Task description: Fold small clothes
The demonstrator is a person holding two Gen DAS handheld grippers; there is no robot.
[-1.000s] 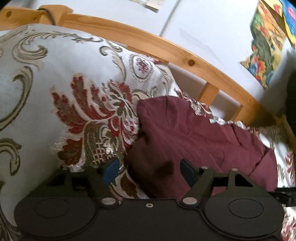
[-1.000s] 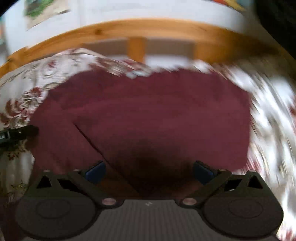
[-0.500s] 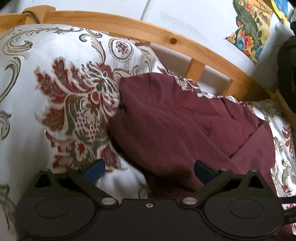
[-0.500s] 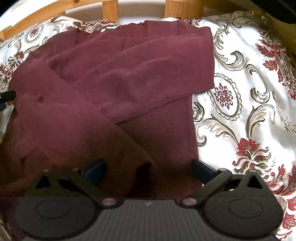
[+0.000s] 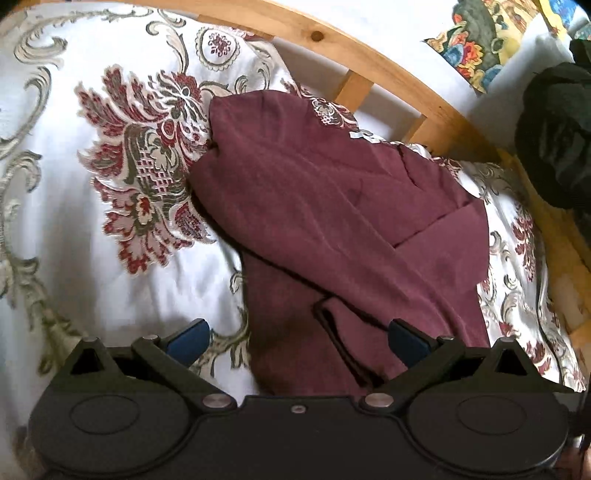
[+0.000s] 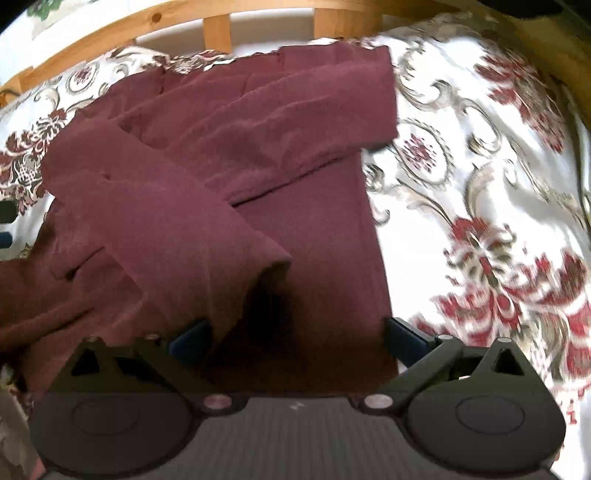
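Note:
A maroon garment lies partly folded on a white floral bedspread, its sleeves laid across the body. It also shows in the right wrist view. My left gripper is open and empty, hovering over the garment's near left edge. My right gripper is open and empty over the garment's near right edge, where a folded sleeve end lies just ahead of the left finger.
A wooden bed rail runs along the far side, also in the right wrist view. A dark bundle sits at the far right past the rail. A colourful cushion leans against the wall.
Both grippers have drawn back toward the near edge of the garment. The left gripper's jaws have opened wider. The sleeves now lie folded across the body.

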